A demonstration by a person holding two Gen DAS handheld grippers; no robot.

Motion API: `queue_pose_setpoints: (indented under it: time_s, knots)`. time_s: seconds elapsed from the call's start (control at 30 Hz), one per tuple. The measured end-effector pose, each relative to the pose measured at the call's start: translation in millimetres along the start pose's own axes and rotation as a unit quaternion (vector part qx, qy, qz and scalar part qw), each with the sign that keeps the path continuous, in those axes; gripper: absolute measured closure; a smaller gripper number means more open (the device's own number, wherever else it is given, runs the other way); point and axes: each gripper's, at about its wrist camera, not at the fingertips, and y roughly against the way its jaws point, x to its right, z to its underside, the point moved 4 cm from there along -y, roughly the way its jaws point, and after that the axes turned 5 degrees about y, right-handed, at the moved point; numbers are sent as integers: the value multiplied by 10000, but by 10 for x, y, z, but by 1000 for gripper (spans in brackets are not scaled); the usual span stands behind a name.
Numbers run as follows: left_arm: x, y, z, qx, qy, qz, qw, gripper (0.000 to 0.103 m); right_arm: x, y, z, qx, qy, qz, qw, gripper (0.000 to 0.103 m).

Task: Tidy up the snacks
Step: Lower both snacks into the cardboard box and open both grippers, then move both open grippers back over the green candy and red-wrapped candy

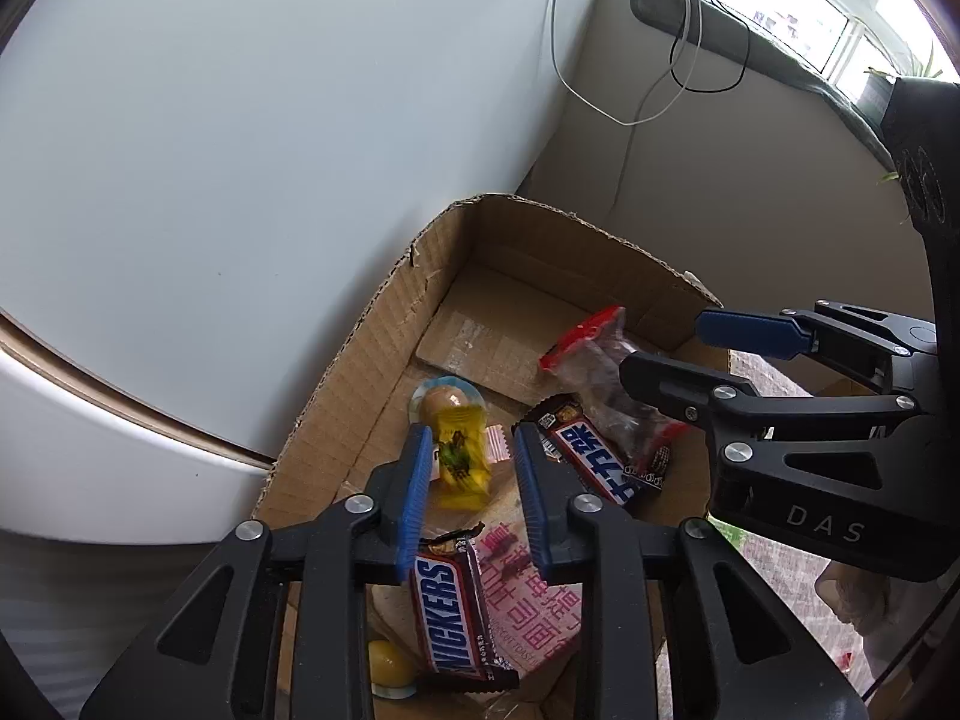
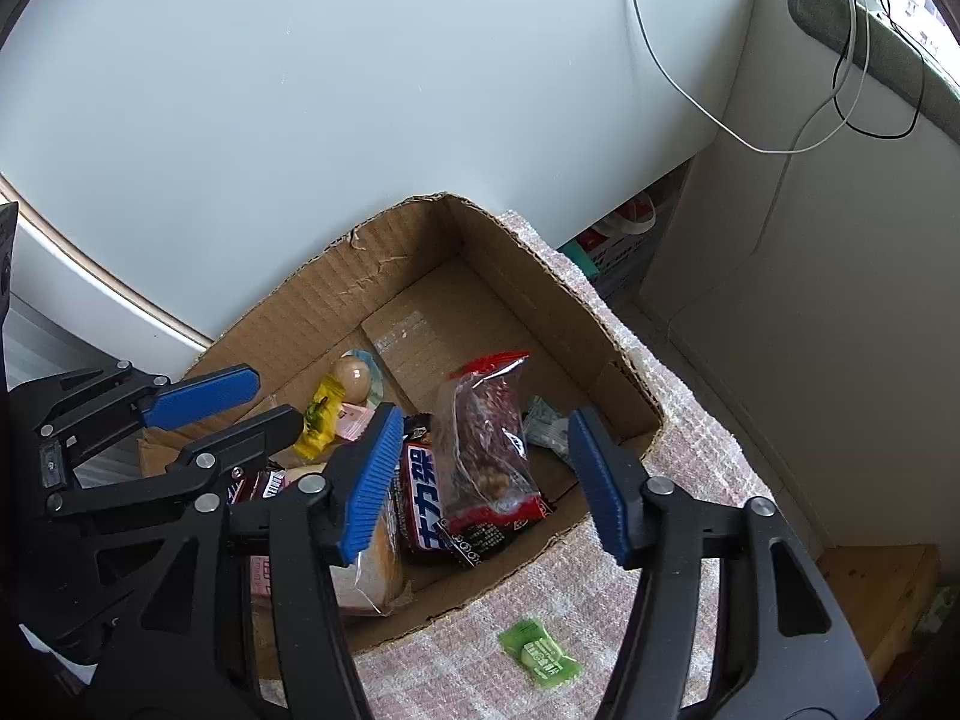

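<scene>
An open cardboard box (image 1: 372,324) (image 2: 540,276) holds several snacks. My left gripper (image 1: 471,438) (image 2: 275,396) hangs over it, open; a blurred yellow candy packet (image 1: 462,456) (image 2: 318,414) is between its blue pads, which do not touch it. My right gripper (image 2: 486,417) (image 1: 666,343) is open wide around a clear red-edged bag of dark snacks (image 2: 486,450) (image 1: 600,372), and its pads stand apart from the bag. The bag leans on a brown chocolate bar (image 2: 426,504) (image 1: 591,450). A Snickers bar (image 1: 447,618) lies on a pink packet (image 1: 540,606).
A wrapped egg (image 1: 444,399) (image 2: 351,378), a yellow ball (image 1: 387,660) and a bread pack (image 2: 372,570) also lie in the box. A green candy (image 2: 540,654) sits on the checked cloth (image 2: 690,450) outside it. A white panel (image 2: 360,90) rises behind; cables (image 2: 840,120) hang at right.
</scene>
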Motion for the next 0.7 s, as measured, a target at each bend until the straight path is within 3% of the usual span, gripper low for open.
queue_pose_setpoints:
  time_s: [0.17, 0.7]
  knots:
    - [-19, 40, 16, 41, 0, -60, 10000, 61, 76, 52, 14, 32, -99, 76, 9999, 27]
    - [178, 280, 74, 127, -90, 39, 9999, 61, 227, 545, 220, 191, -158, 275, 9993, 26]
